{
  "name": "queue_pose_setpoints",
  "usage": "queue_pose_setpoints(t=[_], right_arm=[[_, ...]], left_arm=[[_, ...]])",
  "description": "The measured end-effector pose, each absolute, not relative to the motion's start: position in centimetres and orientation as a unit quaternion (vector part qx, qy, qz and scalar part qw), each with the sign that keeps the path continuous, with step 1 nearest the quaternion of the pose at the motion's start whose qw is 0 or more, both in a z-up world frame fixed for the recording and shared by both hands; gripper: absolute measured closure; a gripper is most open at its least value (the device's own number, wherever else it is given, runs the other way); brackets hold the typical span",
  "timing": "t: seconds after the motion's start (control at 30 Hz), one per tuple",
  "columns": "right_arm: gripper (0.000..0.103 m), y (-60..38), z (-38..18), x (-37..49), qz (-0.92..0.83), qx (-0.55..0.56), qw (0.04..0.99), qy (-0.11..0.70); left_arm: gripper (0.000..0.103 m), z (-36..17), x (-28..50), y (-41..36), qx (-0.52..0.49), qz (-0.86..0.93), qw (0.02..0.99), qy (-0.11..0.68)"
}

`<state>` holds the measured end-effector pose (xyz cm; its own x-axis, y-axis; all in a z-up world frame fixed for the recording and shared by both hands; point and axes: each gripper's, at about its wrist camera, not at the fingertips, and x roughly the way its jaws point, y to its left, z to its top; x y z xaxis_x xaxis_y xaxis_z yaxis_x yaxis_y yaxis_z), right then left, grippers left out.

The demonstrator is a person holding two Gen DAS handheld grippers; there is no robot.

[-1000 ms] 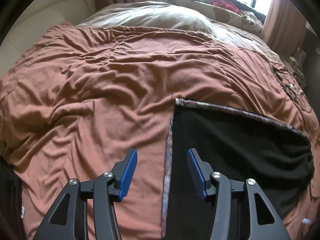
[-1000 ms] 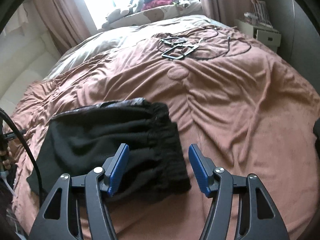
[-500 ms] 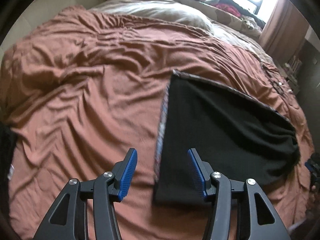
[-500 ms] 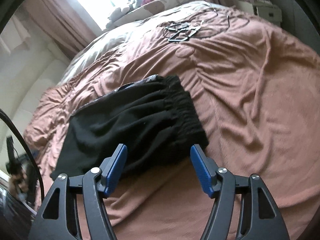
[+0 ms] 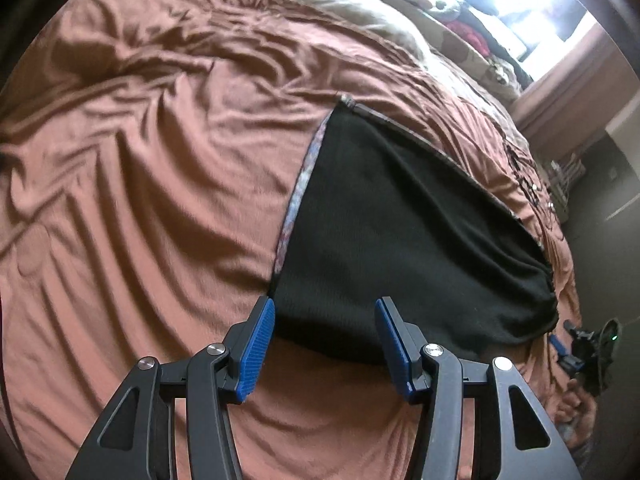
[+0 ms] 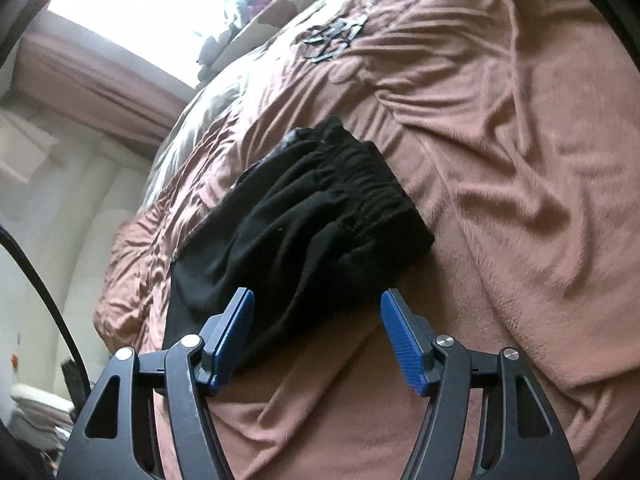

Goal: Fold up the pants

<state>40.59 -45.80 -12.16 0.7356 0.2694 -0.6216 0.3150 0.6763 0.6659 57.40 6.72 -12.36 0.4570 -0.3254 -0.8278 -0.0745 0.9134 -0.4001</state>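
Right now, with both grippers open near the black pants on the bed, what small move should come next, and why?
Probably lower both further. The left gripper and right gripper stand open over the near edge of the pants, pads not yet touching cloth, so neither can pinch it for the next fold.

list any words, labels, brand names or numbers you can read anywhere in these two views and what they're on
None: no text can be read in either view.
Black fleece pants: no tag or label showing.
Brown rumpled bedspread: dark outline stitching, a pattern, not letters.
Book spines on the far shelf: too small and blurred to read.
Black two-finger grippers, left and right: no markings visible.
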Motion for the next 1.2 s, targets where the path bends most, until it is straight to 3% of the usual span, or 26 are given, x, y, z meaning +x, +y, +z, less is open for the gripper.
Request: queue_pose_setpoints(t=[0.53, 1.1, 1.13, 1.2], right_arm=[[0.038, -46.2, -14.3, 42.9, -0.010, 0.425, 0.826, 0.370], [0.041, -46.9, -15.0, 42.0, -0.007, 0.455, 0.829, 0.325], [0.042, -46.8, -15.1, 42.1, -0.006, 0.455, 0.829, 0.325], [0.042, -46.7, -15.3, 42.2, -0.005, 0.455, 0.829, 0.326]], left_arm=[[0.048, -18.1, 57.8, 8.2, -0.284, -0.061, 0.782, 0.552], [0.048, -19.0, 57.0, 9.3, -0.371, -0.106, 0.786, 0.483], [0.050, -19.0, 57.1, 9.0, -0.364, -0.104, 0.787, 0.488], [0.068, -19.0, 57.3, 8.7, -0.345, -0.091, 0.794, 0.492]])
